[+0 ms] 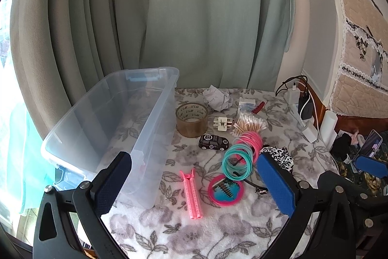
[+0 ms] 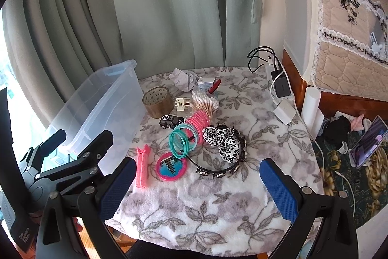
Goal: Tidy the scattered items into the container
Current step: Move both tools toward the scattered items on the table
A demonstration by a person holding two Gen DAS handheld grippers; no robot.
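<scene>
An empty clear plastic bin (image 1: pixel 150 128) stands on the left of the floral cloth. To its right lie a tape roll (image 1: pixel 191 119), crumpled paper (image 1: pixel 217 97), a white clip (image 1: pixel 222 123), cotton swabs (image 1: pixel 249 125), a black toy car (image 1: pixel 213 142), pink and teal rings (image 1: pixel 240 157), a pink hair roller (image 1: pixel 192 196), a round pink mirror (image 1: pixel 225 189) and a spotted headband (image 2: pixel 223 140). My left gripper (image 1: pixel 195 183) hovers open over the roller and mirror, holding nothing. Nearer the front edge, my right gripper (image 2: pixel 200 189) is open and empty too.
A power strip with chargers and cables (image 2: pixel 281 86) lies along the table's right edge, beside a white cylinder (image 2: pixel 311 103). A phone on a stand (image 2: pixel 368 145) sits lower right. Curtains hang behind the table. Bare floral cloth (image 2: pixel 194 215) spans the front.
</scene>
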